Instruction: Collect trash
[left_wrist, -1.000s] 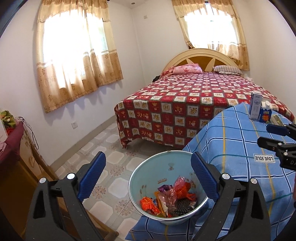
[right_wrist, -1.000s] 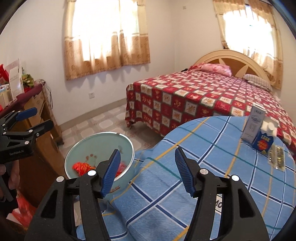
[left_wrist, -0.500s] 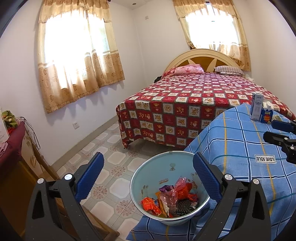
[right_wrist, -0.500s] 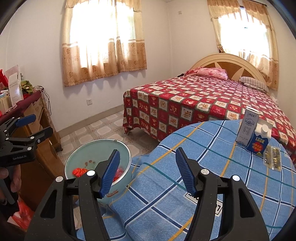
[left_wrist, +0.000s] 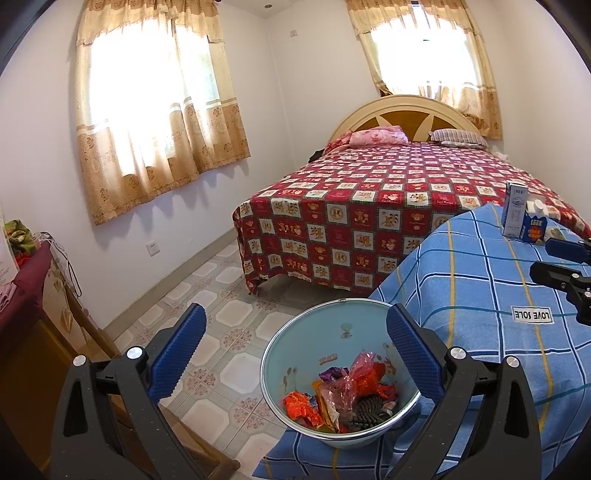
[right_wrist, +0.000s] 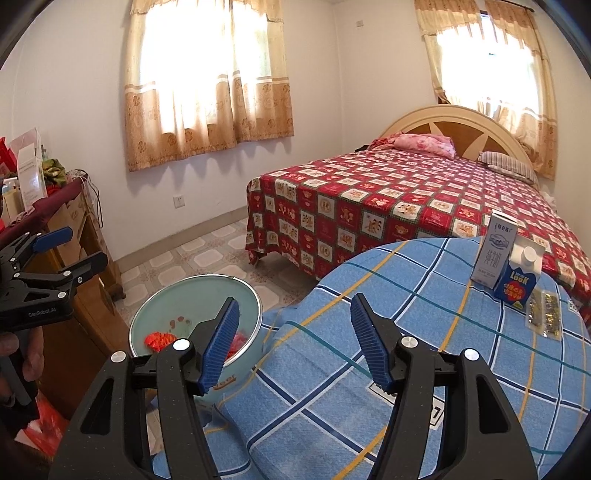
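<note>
While my right gripper (right_wrist: 295, 339) hangs open and empty, remaining trash (milk cartons (right_wrist: 508, 266), foil packet (right_wrist: 543, 314)) lies at two o'clock; my left gripper (left_wrist: 295, 354), also open, frames the basin (left_wrist: 295, 354).

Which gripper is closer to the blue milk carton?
Right. The right gripper hovers over the blue cloth, nearer the blue milk carton. The left gripper is back over the bowl.

The left wrist view is aimed forward and slightly down over the basin (left_wrist: 341, 373) at the edge of the blue-checked table (left_wrist: 480, 295). The right wrist view is set further right, over the tabletop. The basin, table, cartons (right_wrist: 508, 262) and bed (right_wrist: 388, 206) are shared by both.
</note>
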